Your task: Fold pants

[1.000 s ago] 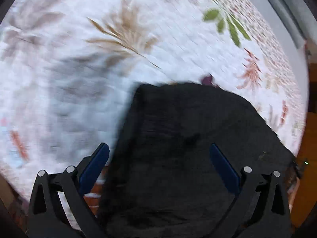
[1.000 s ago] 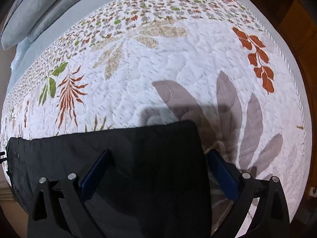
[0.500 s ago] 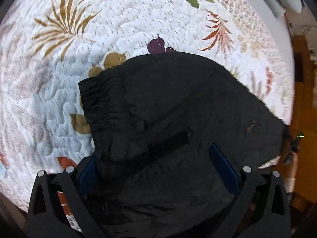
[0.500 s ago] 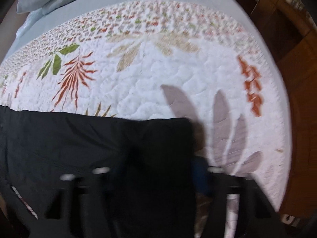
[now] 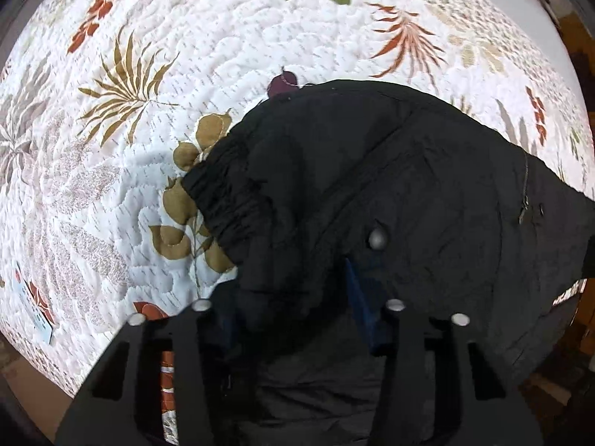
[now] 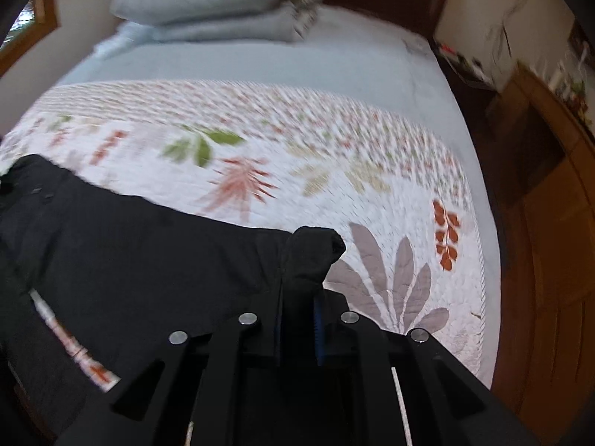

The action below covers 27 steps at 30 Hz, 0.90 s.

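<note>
Black pants (image 5: 390,193) lie on a white quilt with a leaf print (image 5: 186,55). Their elastic waistband (image 5: 223,200) faces left in the left wrist view. My left gripper (image 5: 293,293) has closed in on a bunch of the black cloth near the waist; cloth covers its fingertips. In the right wrist view the pants (image 6: 130,245) stretch away to the left. My right gripper (image 6: 299,319) is shut on a fold of the leg end (image 6: 312,256), which sticks up above the fingers.
The bed's grey sheet (image 6: 260,63) and grey pillows (image 6: 215,3) lie at the far end. A wooden cabinet (image 6: 550,223) stands along the right side of the bed. The quilt's near edge (image 5: 33,334) drops off at lower left.
Both grippers were open over the pants and have closed on the cloth. The right gripper has lifted and tilted up, so the pillows now show.
</note>
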Tool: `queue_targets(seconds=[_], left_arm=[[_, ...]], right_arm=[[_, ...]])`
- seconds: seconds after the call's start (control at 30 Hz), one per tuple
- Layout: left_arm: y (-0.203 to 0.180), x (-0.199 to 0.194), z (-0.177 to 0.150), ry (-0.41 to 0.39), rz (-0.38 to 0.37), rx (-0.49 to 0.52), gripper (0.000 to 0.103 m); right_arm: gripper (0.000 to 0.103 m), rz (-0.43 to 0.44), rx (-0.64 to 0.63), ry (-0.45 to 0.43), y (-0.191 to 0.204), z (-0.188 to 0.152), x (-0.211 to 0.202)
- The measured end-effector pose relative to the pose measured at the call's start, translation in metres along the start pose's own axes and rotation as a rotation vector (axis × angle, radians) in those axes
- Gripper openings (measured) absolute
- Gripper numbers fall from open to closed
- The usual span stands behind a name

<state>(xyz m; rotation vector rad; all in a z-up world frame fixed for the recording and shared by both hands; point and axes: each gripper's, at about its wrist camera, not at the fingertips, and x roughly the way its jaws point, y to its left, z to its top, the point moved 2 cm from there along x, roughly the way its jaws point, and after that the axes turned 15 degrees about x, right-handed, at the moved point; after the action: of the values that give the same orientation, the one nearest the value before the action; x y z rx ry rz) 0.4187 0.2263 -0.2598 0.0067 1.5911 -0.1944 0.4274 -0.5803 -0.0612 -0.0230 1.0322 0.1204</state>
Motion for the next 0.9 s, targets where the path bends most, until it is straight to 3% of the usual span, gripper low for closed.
queue_targets(seconds=[0.13, 0.33, 0.53, 0.7, 0.9], left_arm=[[-0.002, -0.009, -0.014, -0.05, -0.018, 0.016, 0.026], [-0.017, -0.027, -0.04, -0.155, -0.017, 0.073, 0.019], [-0.022, -0.053, -0.072, -0.3, -0.071, 0.119, 0.017], [-0.027, -0.085, -0.114, -0.433, -0.183, 0.148, 0.017], [-0.021, -0.088, -0.176, -0.494, -0.282, 0.16, 0.017]], right_arm=[[0.012, 0.063, -0.06, -0.084, 0.021, -0.026, -0.057], [0.012, 0.114, -0.134, -0.145, 0.043, -0.083, -0.122], [0.009, 0.114, -0.038, -0.134, 0.025, -0.151, -0.151], [0.007, 0.117, 0.106, -0.133, -0.004, -0.198, -0.159], [0.003, 0.106, 0.252, -0.121, -0.032, -0.244, -0.165]])
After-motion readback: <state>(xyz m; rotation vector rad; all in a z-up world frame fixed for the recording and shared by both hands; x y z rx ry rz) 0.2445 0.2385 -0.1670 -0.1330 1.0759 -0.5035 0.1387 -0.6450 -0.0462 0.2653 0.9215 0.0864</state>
